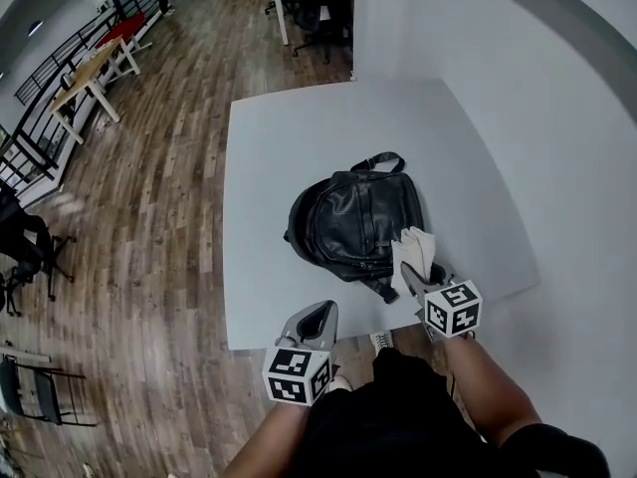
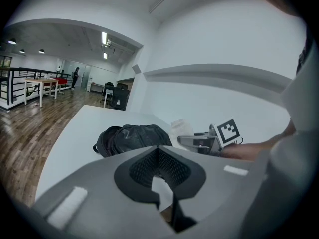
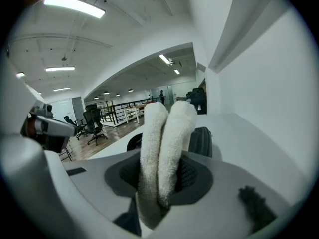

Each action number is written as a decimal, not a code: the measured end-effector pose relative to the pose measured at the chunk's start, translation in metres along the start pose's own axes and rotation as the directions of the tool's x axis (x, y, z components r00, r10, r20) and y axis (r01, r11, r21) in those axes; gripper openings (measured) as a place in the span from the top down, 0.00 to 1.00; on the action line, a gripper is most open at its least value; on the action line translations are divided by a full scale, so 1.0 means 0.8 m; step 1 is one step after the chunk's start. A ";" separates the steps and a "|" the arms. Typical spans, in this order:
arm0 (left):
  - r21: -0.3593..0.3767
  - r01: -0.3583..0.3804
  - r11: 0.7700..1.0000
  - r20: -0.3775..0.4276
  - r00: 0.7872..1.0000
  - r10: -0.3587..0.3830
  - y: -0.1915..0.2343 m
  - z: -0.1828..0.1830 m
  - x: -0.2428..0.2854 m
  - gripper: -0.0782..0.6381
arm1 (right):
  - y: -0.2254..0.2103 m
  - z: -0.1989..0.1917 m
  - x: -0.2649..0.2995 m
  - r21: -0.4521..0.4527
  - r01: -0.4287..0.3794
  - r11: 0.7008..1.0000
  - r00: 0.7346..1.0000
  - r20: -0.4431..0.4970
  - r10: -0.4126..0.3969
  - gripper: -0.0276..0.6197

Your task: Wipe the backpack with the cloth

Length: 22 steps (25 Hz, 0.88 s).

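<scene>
On one table (image 1: 269, 167), one backpack (image 1: 353, 222); right gripper (image 1: 410, 271) clamps one cloth (image 1: 416, 245), left gripper (image 1: 323, 310) closed

Left gripper (image 1: 324, 313) hangs back by the body, jaws together, empty. Right gripper (image 1: 412, 275) is out ahead, forearm extended, clamped on the cloth (image 3: 159, 148).

Gloss meets terry.
Smooth, shiny leather-look backpack (image 1: 356, 222) beyond the fingers of the right gripper (image 3: 160, 180); nubby matt cloth (image 3: 162, 143) between them.
</scene>
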<state>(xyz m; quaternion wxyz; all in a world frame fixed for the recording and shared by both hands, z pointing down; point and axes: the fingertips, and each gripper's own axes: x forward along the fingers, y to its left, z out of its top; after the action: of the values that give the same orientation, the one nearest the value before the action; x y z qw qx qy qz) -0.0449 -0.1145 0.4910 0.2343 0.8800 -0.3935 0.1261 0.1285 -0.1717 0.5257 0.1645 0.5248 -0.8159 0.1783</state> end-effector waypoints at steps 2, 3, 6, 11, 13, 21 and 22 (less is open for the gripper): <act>0.024 -0.007 1.000 0.006 1.000 0.006 0.001 0.002 0.000 0.88 | 0.006 0.023 0.016 -0.016 -0.030 0.999 0.999 0.022 0.030 0.76; 0.032 -0.011 0.999 0.009 1.000 0.011 0.002 0.003 -0.001 0.88 | 0.010 0.034 0.025 -0.025 -0.044 0.999 0.999 0.029 0.045 0.76; 0.029 -0.035 0.999 0.019 0.999 0.034 0.007 0.006 -0.002 0.88 | 0.016 0.059 0.058 -0.051 -0.085 0.995 0.995 0.037 0.087 0.76; -0.003 -0.101 0.995 0.038 0.994 0.101 0.024 0.010 -0.007 0.88 | 0.021 0.096 0.124 -0.104 -0.131 0.986 0.990 0.035 0.135 0.76; -0.007 -0.134 0.991 0.043 0.990 0.134 0.036 0.010 -0.007 0.88 | 0.020 0.104 0.156 -0.126 -0.142 0.982 0.989 0.027 0.146 0.76; -0.051 -0.254 0.966 0.027 0.966 0.255 0.071 -0.002 -0.013 0.88 | 0.025 0.134 0.257 -0.187 -0.181 0.966 0.983 0.002 0.185 0.76; -0.057 -0.264 0.963 0.024 0.964 0.266 0.074 -0.003 -0.013 0.88 | 0.025 0.138 0.269 -0.188 -0.186 0.964 0.982 0.002 0.189 0.76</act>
<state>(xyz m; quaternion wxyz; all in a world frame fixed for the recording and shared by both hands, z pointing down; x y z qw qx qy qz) -0.0958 -0.1413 0.5072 0.2324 0.8147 -0.5146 0.1318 0.0164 -0.3868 0.5244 0.1876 0.4292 -0.8766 0.1105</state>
